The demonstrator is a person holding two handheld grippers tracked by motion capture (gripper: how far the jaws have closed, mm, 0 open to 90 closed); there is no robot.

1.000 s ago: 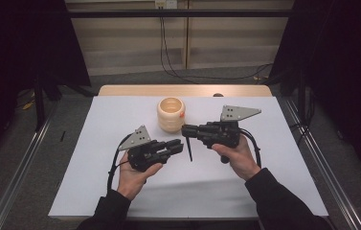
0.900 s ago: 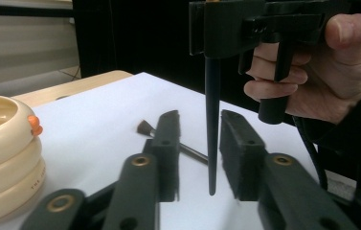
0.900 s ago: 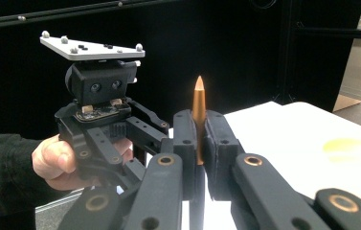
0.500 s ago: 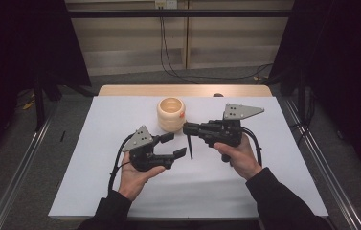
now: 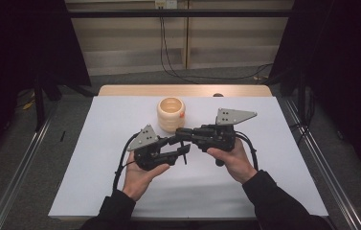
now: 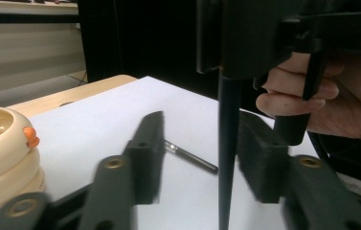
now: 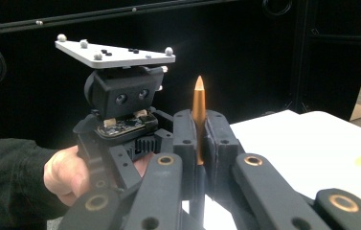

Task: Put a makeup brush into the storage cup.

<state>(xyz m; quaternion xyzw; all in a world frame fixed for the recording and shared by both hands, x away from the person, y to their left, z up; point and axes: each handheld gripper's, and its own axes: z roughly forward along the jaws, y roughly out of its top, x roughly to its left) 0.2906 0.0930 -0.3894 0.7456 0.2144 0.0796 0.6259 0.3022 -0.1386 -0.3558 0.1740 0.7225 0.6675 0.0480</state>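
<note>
High view: right gripper (image 5: 184,135) clamps an upright pen (image 5: 185,154) above the white tabletop (image 5: 283,158); left gripper (image 5: 180,148) sits just below it, a cream cup (image 5: 171,114) beyond both.

Left gripper view: its fingers (image 6: 145,153) stand partly apart and have just been closing, the pen's dark barrel (image 6: 227,143) between them, untouched. A thin rod (image 6: 191,157) lies past the fingers.

Right gripper view: fingers (image 7: 184,143) narrow, pinching the pen, copper tip (image 7: 198,98) upward.

Risk: an off-centre closure by the left fingers may tilt the pen.
</note>
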